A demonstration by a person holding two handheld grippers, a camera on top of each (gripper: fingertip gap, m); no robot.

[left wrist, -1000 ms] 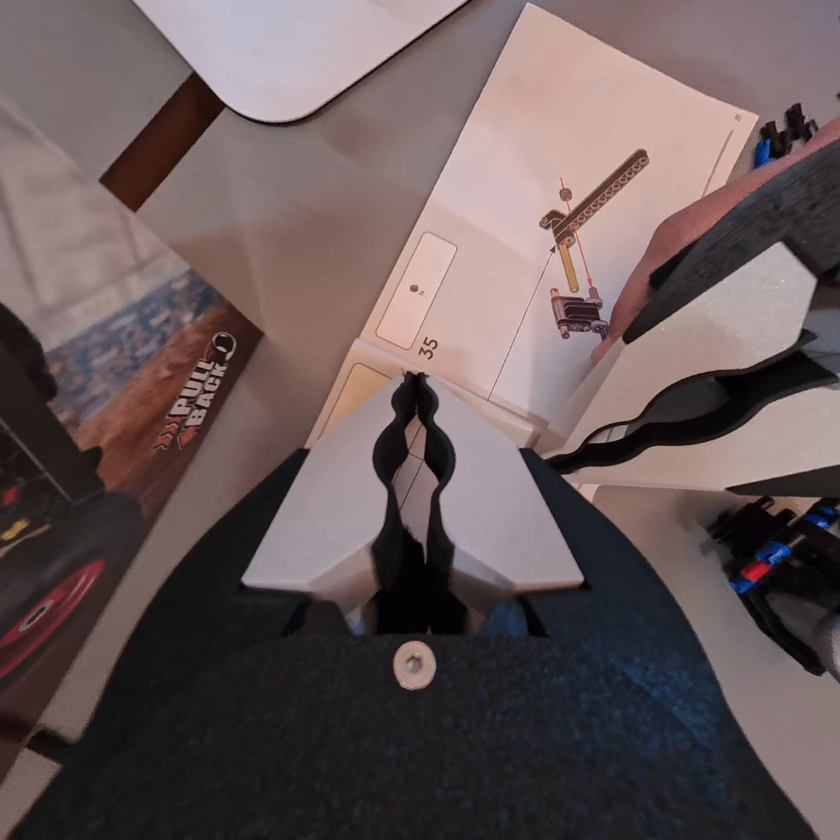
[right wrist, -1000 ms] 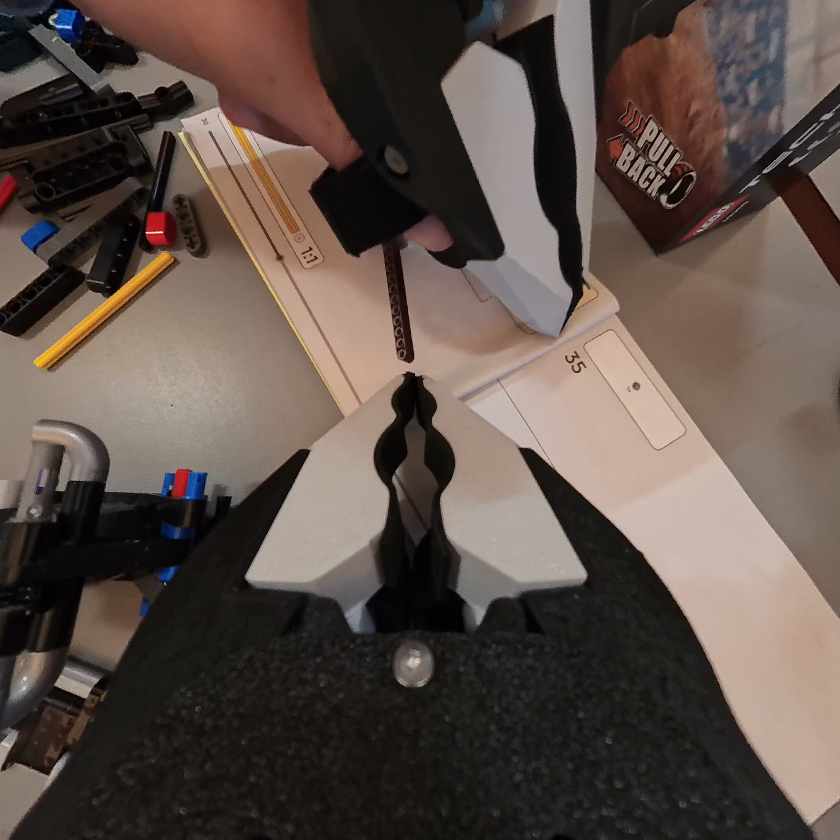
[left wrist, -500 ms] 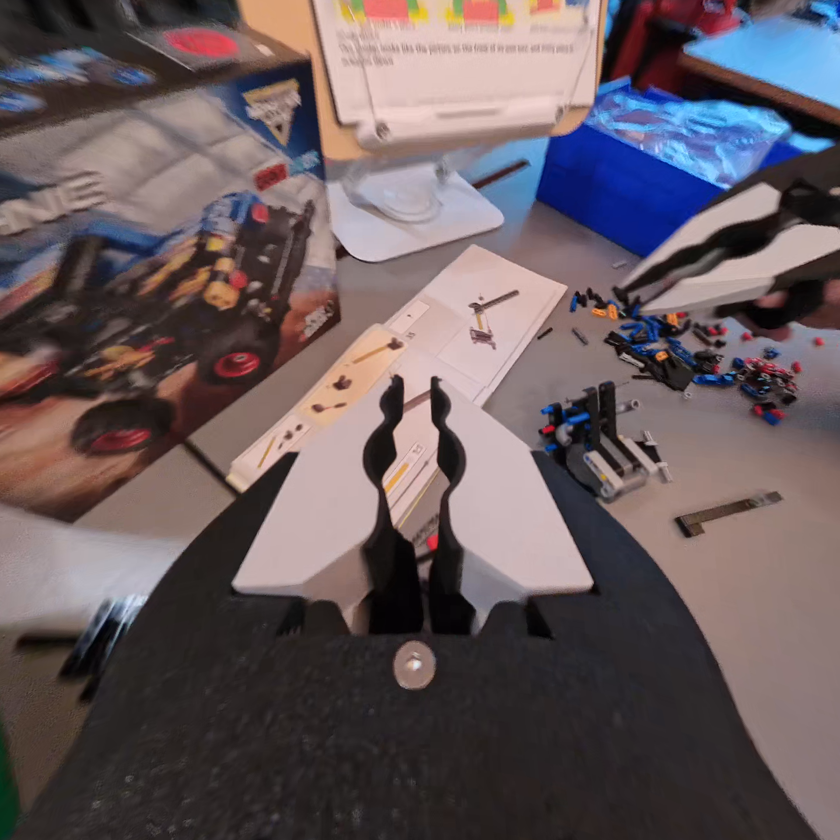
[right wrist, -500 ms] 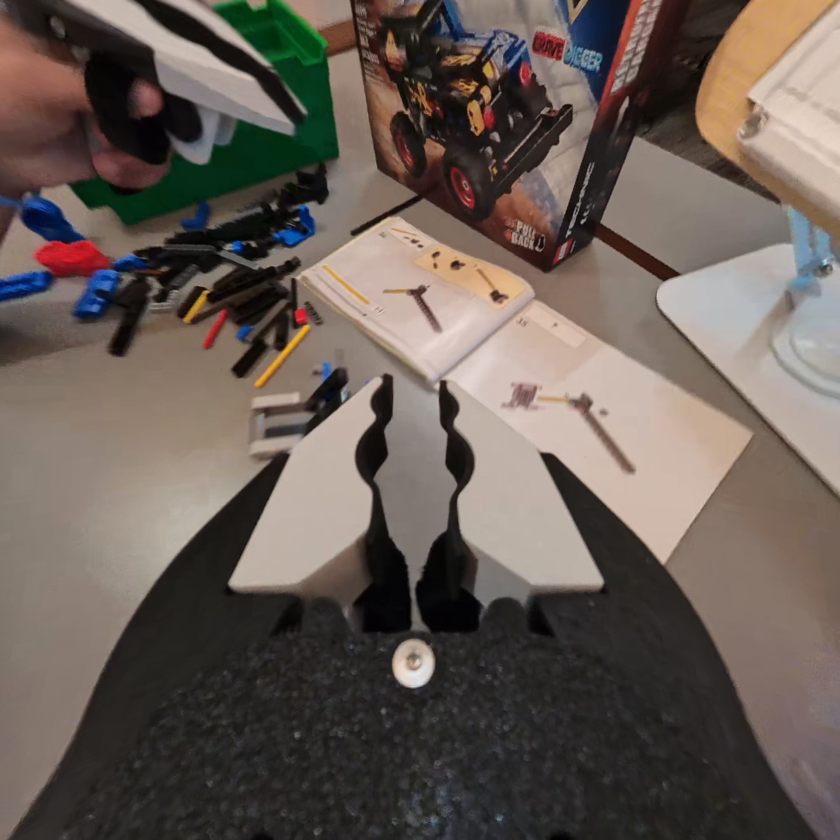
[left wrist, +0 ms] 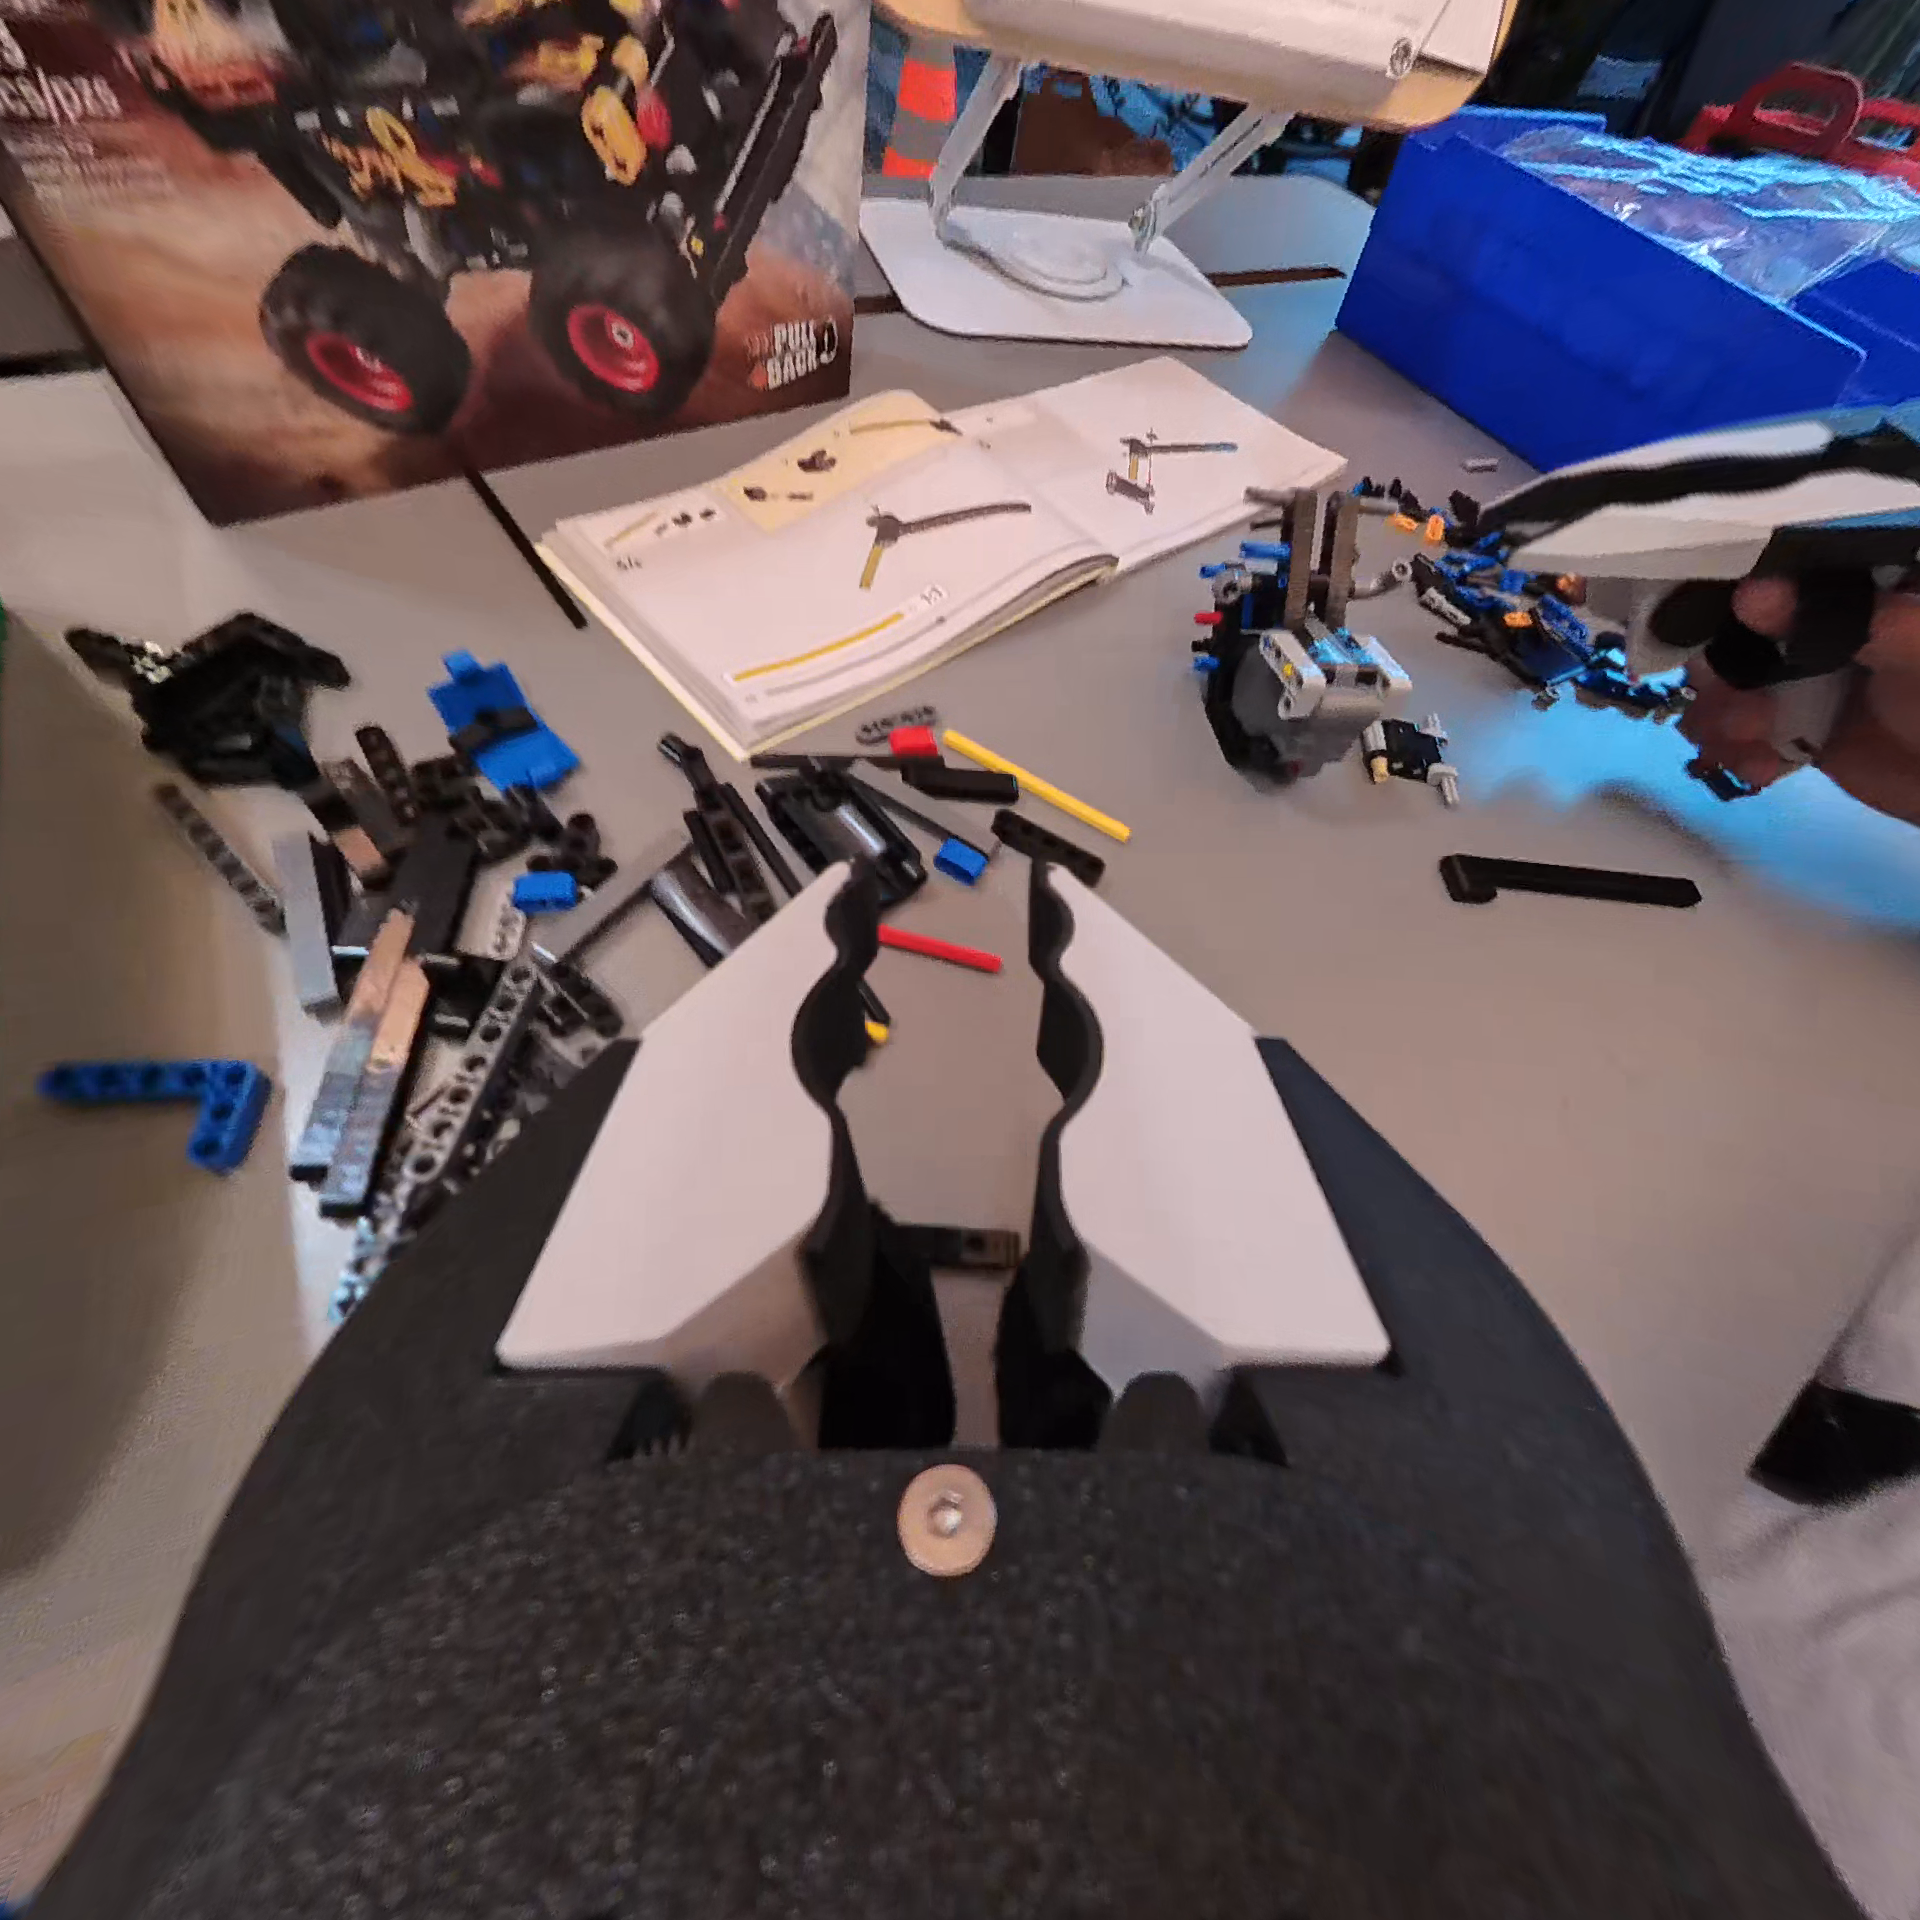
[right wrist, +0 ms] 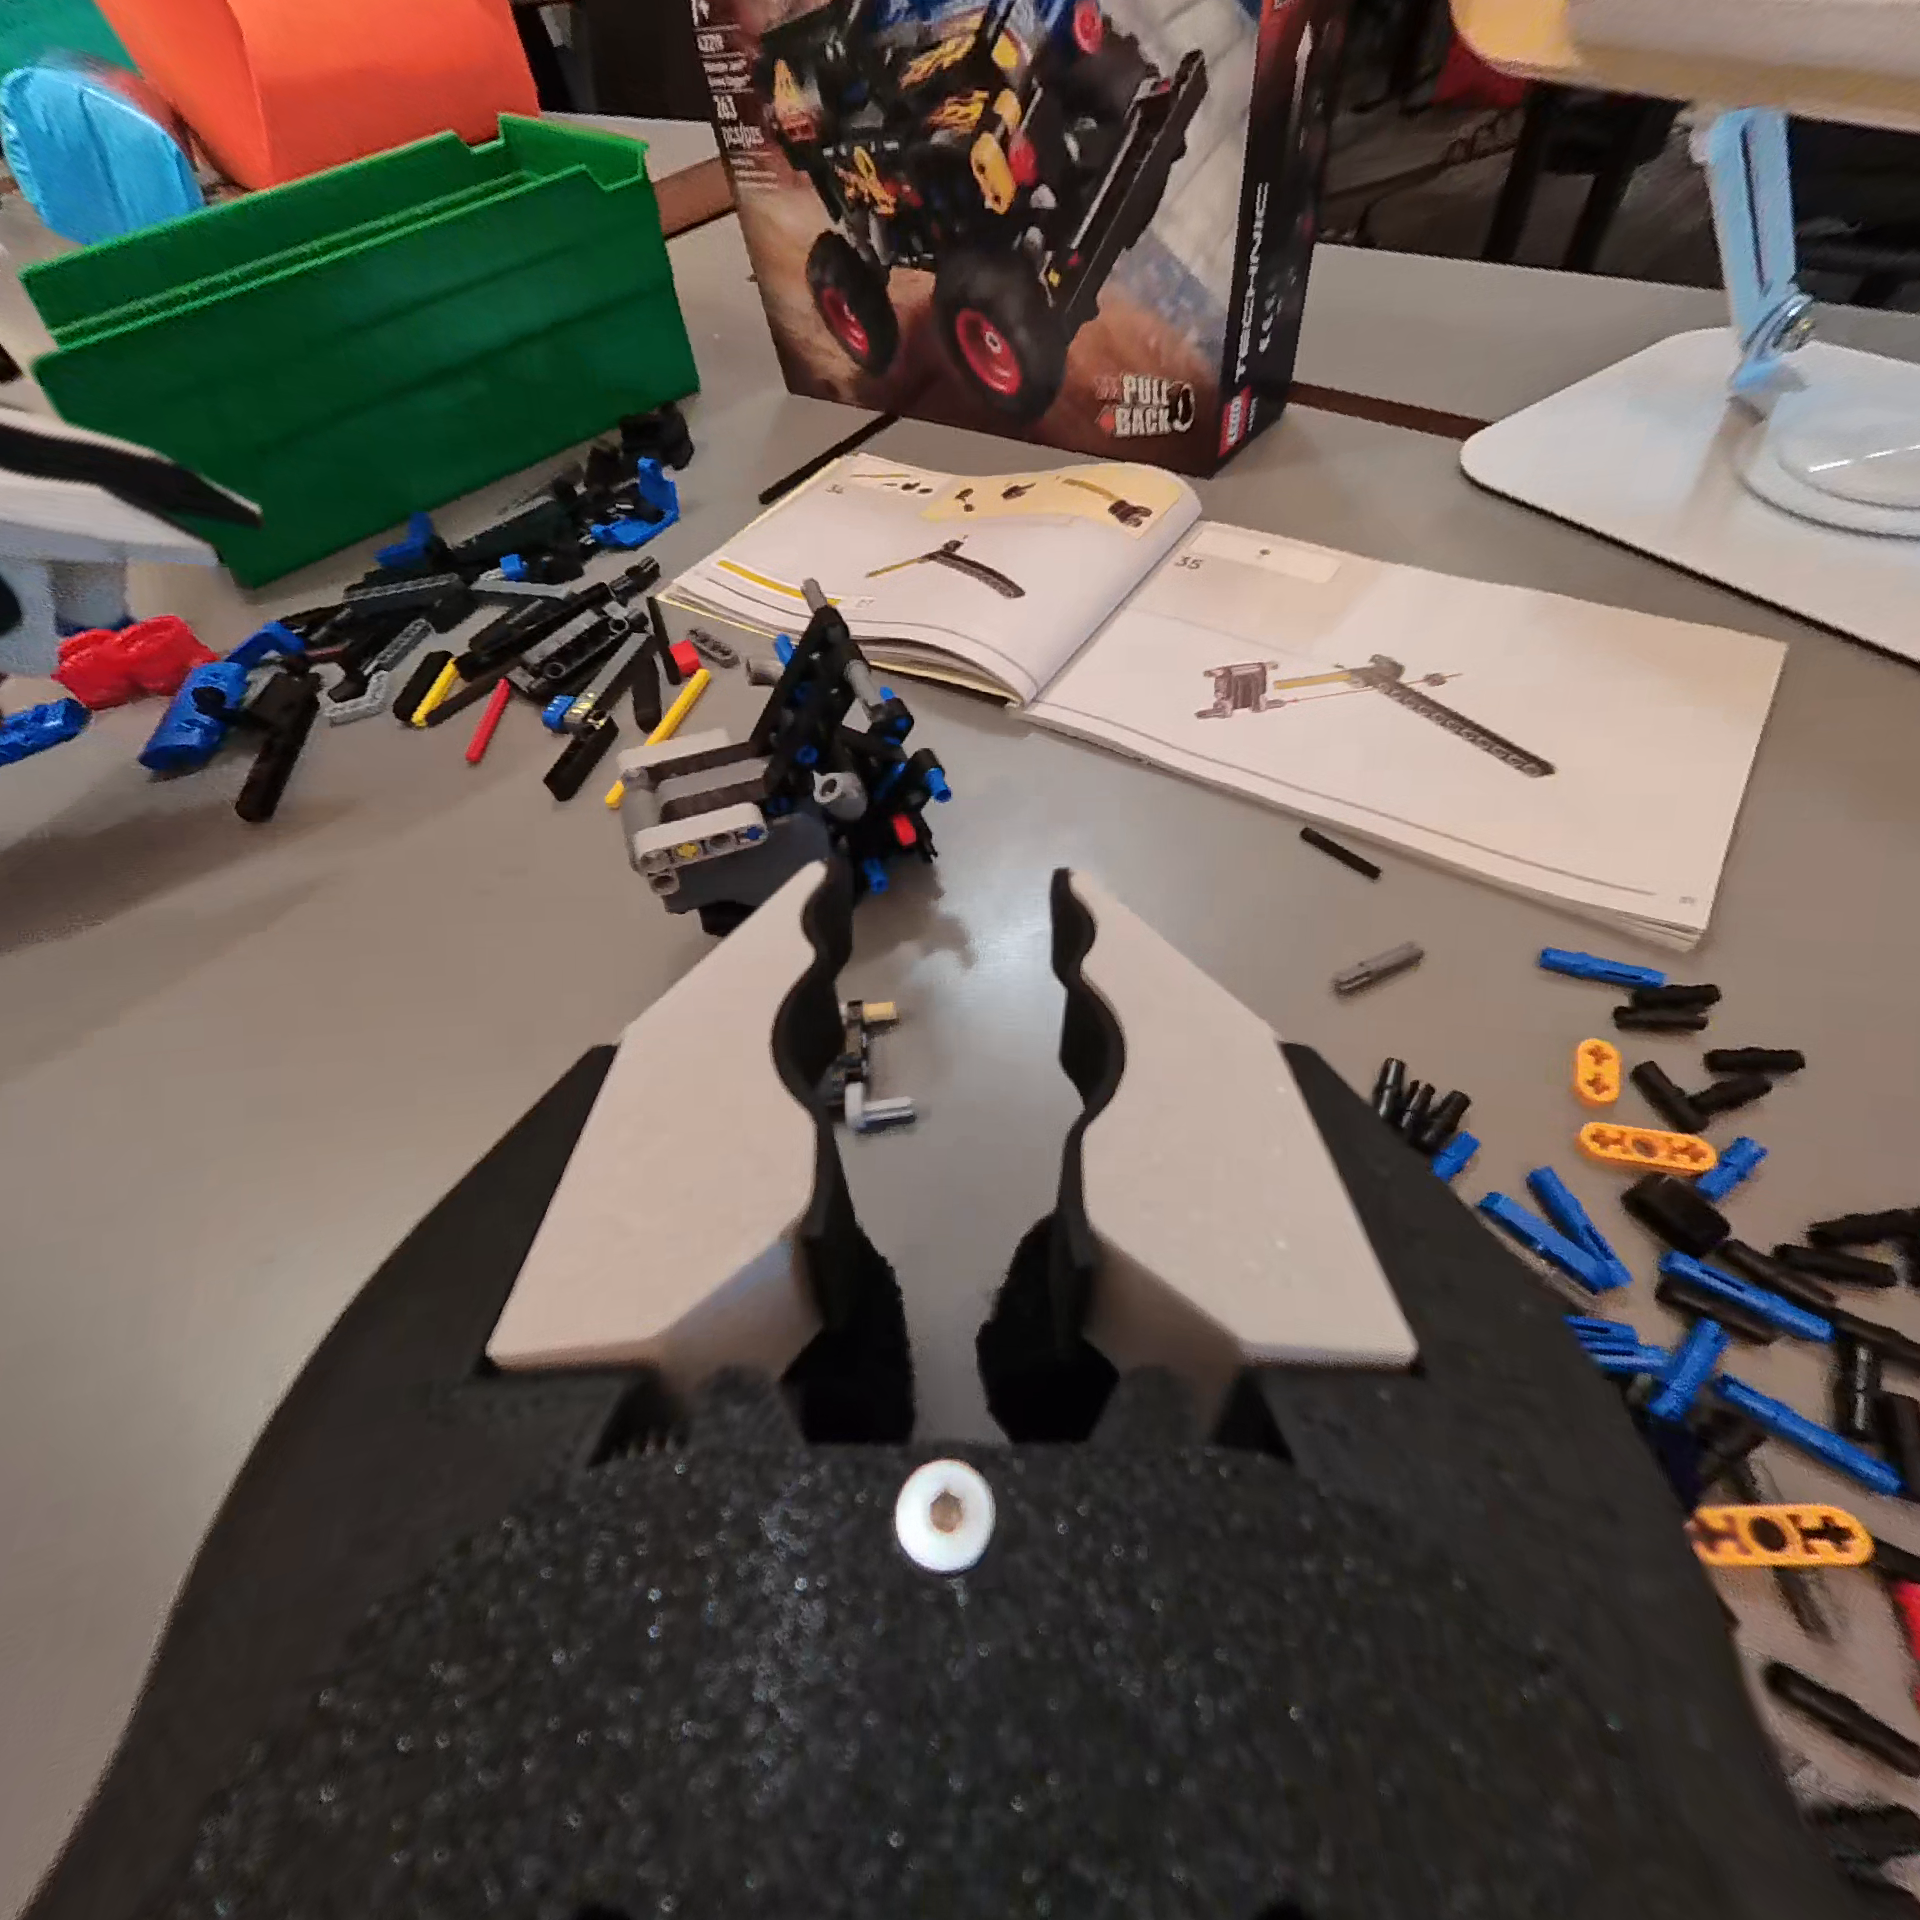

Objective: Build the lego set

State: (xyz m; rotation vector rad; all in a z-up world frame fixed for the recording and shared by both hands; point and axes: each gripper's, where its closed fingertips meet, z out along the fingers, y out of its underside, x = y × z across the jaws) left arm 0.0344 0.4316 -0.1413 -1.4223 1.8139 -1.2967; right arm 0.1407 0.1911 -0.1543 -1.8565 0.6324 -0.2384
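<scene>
My left gripper (left wrist: 943, 878) is open and empty above the grey table, over a red axle (left wrist: 938, 949) and near a yellow axle (left wrist: 1034, 782). My right gripper (right wrist: 940, 883) is open and empty, just in front of the partly built black, grey and blue lego assembly (right wrist: 774, 784), which also shows in the left wrist view (left wrist: 1299, 655). A small grey and black part (right wrist: 871, 1065) lies between the right gripper's fingers on the table. The open instruction booklet (right wrist: 1226, 665) lies behind the assembly. A long black angled beam (left wrist: 1564, 883) lies alone at the right.
A heap of black and blue beams (left wrist: 447, 883) lies at the left. Blue, black and orange pins (right wrist: 1683, 1226) lie scattered at the right. The set's box (right wrist: 997, 218), a green bin (right wrist: 364, 332), a blue bin (left wrist: 1600, 291) and a white stand base (right wrist: 1683, 468) stand at the back. My hands' fingertips stand some 25 centimetres from each other. The right gripper is farther from the red axle (left wrist: 938, 949), some 25 centimetres, than the left, some 8 centimetres. The right camera catches it too, in the right wrist view (right wrist: 485, 724).
Both grippers have pulled back from the booklet and risen, and both have opened from shut to wide open. The views now take in the whole table.
</scene>
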